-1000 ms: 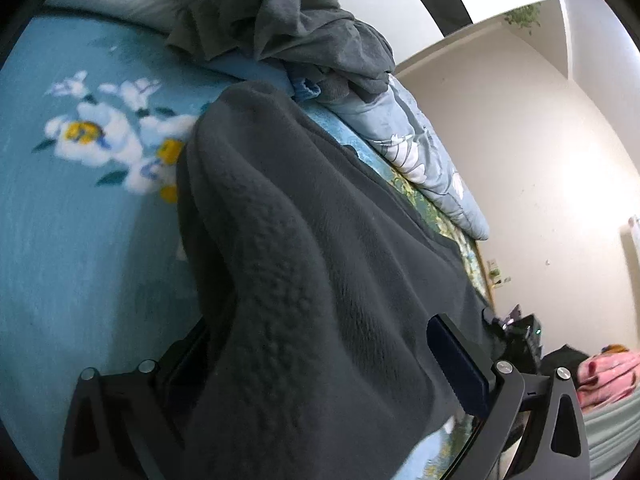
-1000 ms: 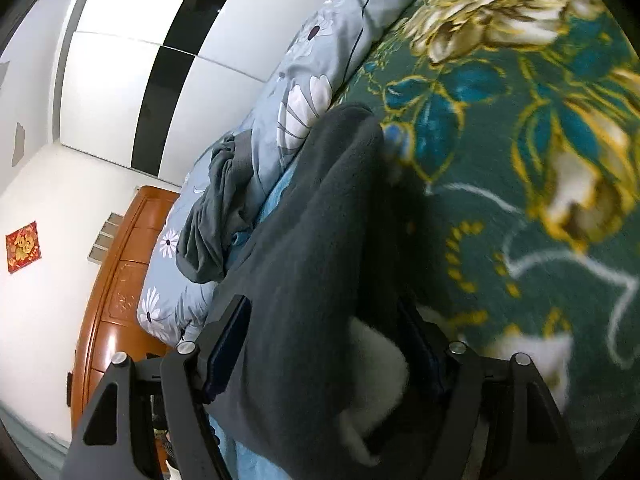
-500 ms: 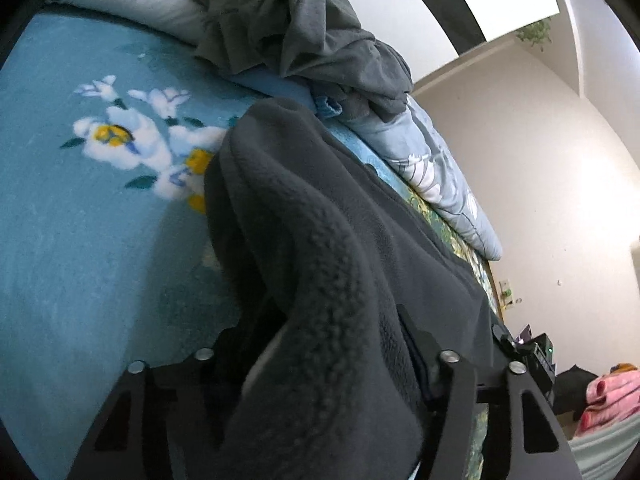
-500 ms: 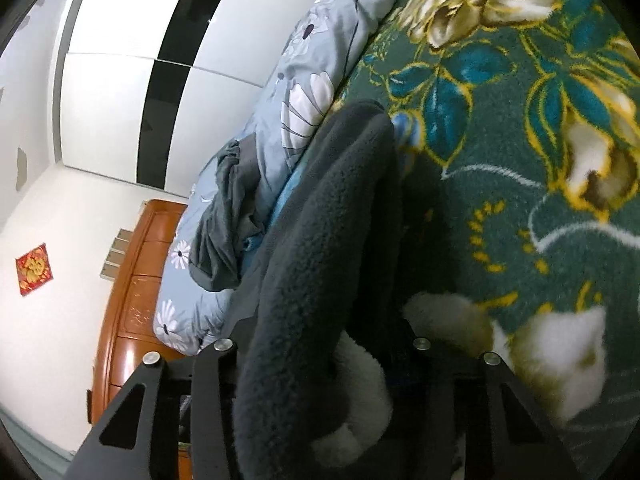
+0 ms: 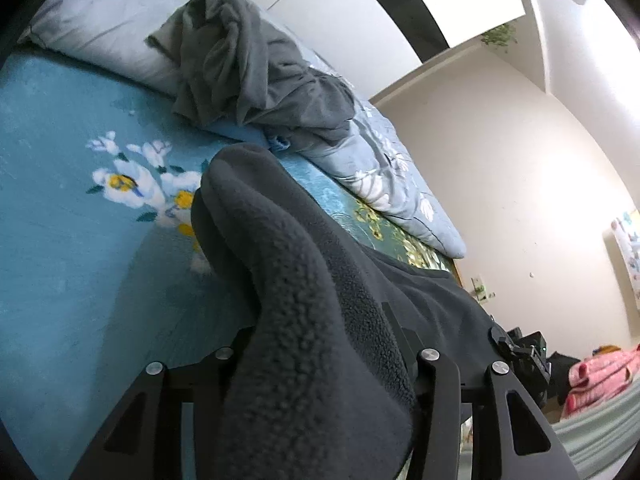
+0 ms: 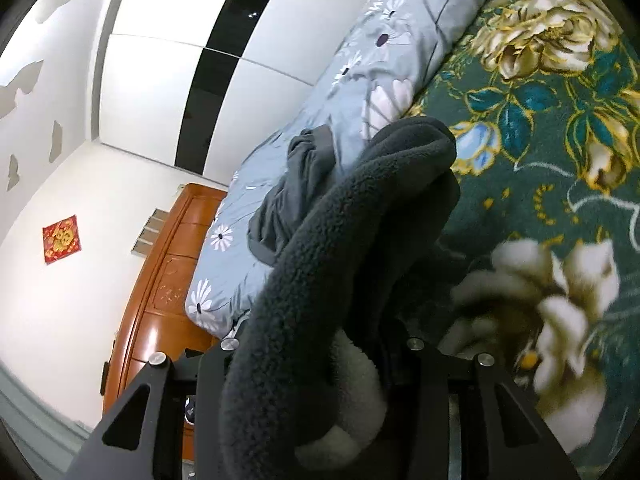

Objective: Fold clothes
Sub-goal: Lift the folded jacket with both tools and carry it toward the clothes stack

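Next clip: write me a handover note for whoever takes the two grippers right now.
Left gripper: shut on the dark fleece.
Right gripper: shut on the same fleece, its pale lining showing between the fingers.
Fleece is bunched and lifted over the floral blanket; its far end trails on the bed.
A crumpled grey garment lies on the quilt, untouched.
Done: both ends gripped. Left: lay the fleece flat, fold it, probably then the grey garment.

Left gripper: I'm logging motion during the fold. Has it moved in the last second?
Yes. The left gripper has closed on the dark fleece garment and backed away from the grey clothes pile.
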A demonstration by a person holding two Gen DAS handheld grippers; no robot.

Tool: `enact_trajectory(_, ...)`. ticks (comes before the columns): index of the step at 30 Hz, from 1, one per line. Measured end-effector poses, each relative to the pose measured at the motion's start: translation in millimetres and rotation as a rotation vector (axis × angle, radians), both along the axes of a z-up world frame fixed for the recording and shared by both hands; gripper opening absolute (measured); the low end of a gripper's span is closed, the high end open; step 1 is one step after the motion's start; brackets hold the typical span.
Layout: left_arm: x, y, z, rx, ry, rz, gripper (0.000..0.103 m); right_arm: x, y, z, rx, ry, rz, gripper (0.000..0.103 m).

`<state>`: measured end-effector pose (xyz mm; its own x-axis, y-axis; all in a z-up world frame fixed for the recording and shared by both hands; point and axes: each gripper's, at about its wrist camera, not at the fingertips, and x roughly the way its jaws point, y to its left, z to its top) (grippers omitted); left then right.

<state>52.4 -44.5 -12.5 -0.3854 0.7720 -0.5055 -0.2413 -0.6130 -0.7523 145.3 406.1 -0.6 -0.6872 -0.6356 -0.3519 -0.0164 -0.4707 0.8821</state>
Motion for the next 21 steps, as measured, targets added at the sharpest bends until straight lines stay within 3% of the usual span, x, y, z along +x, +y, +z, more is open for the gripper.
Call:
enact_trajectory(10, 19, -48, 25, 0.013, 0.036, 0.017, 0.05, 20, -39, 15, 0.007, 0.015, 0.061, 0.042)
enact_trajectory(14, 22, -80, 60, 0.018, 0.087, 0.04, 0.05, 17, -61, 39, -0.002, 0.055, 0.088, 0.042)
enact_trajectory(21, 22, -167, 163, 0.024, 0.239, 0.093, 0.049, 0, -136, 110, 0.004, 0.18, 0.175, 0.042)
